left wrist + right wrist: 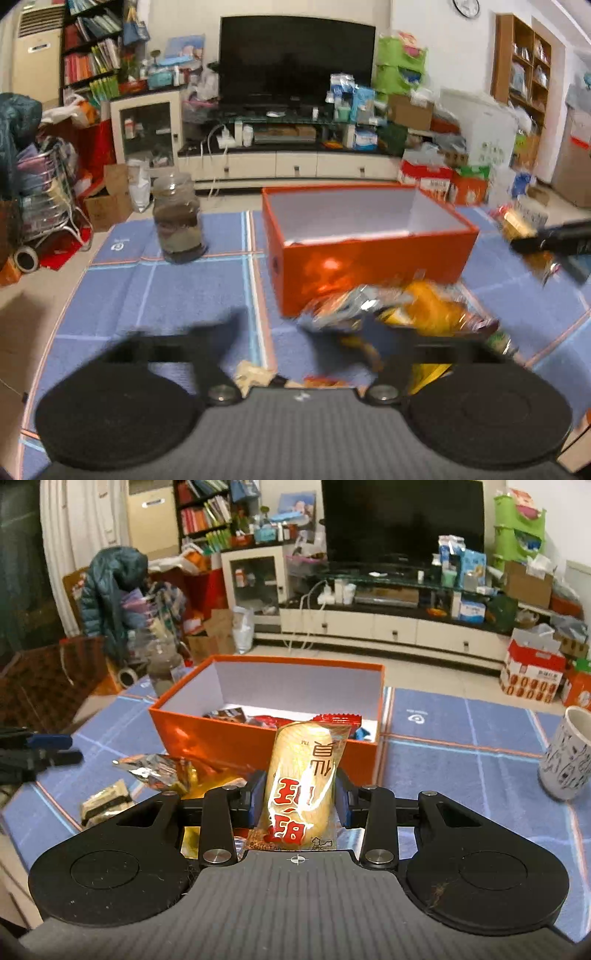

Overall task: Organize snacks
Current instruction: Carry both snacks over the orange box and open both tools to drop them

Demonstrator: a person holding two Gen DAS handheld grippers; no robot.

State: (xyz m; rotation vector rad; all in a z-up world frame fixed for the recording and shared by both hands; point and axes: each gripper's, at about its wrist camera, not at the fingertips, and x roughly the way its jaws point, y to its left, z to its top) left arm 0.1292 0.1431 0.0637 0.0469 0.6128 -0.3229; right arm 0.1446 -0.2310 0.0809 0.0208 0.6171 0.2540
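Note:
An open orange box (369,266) stands on the blue checked tablecloth (166,295). In the right wrist view the orange box (207,738) holds several wrapped snacks (258,718). My right gripper (299,801) is shut on a clear packet with a pale cracker and red characters (301,775), held upright in front of the box. My left gripper (317,332) is blurred, its jaws wide apart with nothing pressed between them. A heap of silver and orange packets (399,306) lies just ahead of it, by its right finger and against the box's near wall.
A glass jar (177,221) stands left of the box. A patterned white mug (565,753) sits at the right of the table. Loose packets (155,771) and a small dark-and-pale one (103,801) lie near the table's left front. Beyond the table is a TV stand.

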